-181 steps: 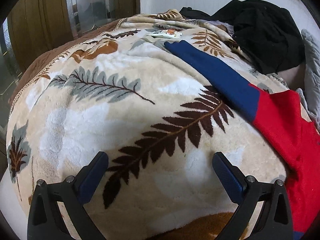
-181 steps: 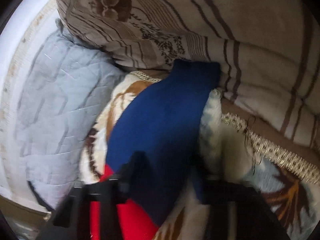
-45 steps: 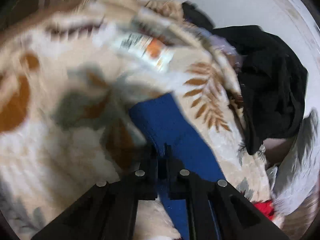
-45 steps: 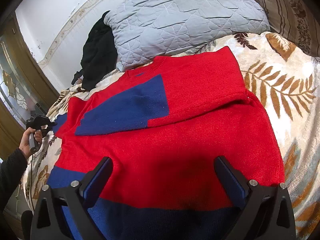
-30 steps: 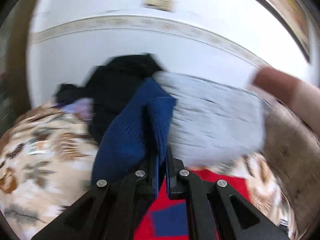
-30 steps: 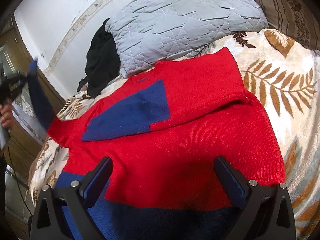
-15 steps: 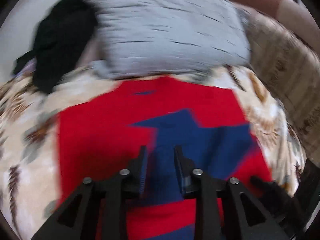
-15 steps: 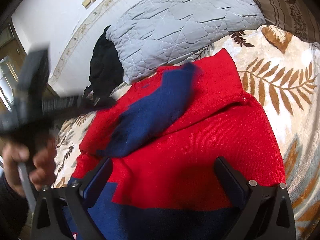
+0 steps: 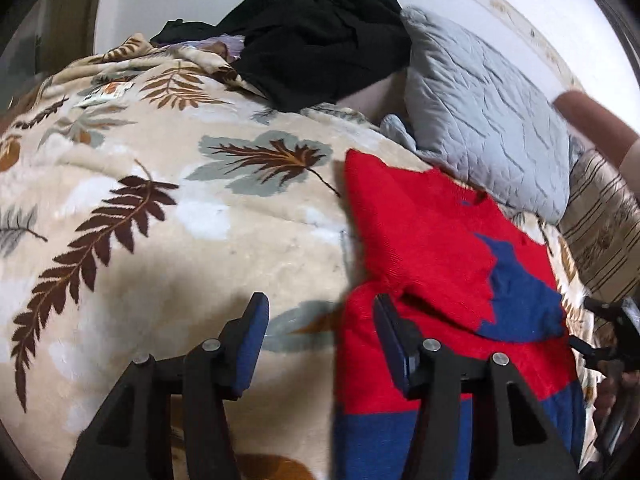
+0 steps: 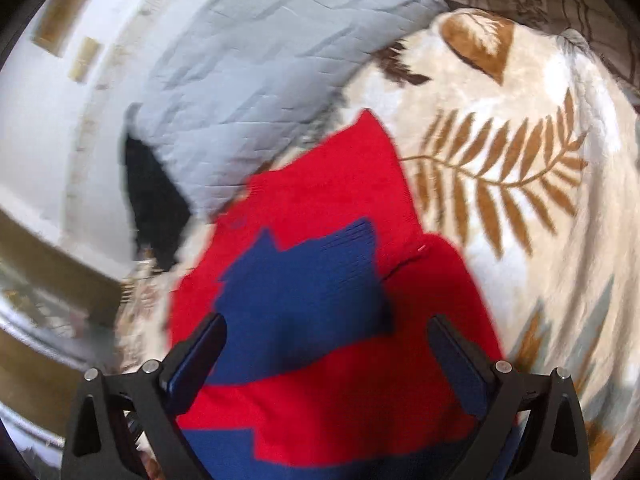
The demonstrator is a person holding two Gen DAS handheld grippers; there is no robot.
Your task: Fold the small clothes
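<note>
A red and blue knit sweater (image 9: 424,240) lies flat on a leaf-patterned blanket (image 9: 160,220), both sleeves folded across its chest so their blue ends (image 9: 520,296) overlap. My left gripper (image 9: 318,320) is open and empty, hovering over the sweater's left edge. My right gripper (image 10: 324,344) is open and empty above the sweater (image 10: 340,380), just below the blue sleeve ends (image 10: 304,292). The right gripper also shows at the right edge of the left wrist view (image 9: 612,344).
A grey quilted pillow (image 9: 480,120) lies beyond the sweater's collar. A heap of black clothes (image 9: 316,28) sits at the back by the white wall. A striped brown pillow (image 9: 600,224) lies at the right. Bare blanket stretches left of the sweater.
My left gripper carried the blue sleeve over the chest, let it go, opened, and drew back to the sweater's left edge. My right gripper moved closer over the sweater.
</note>
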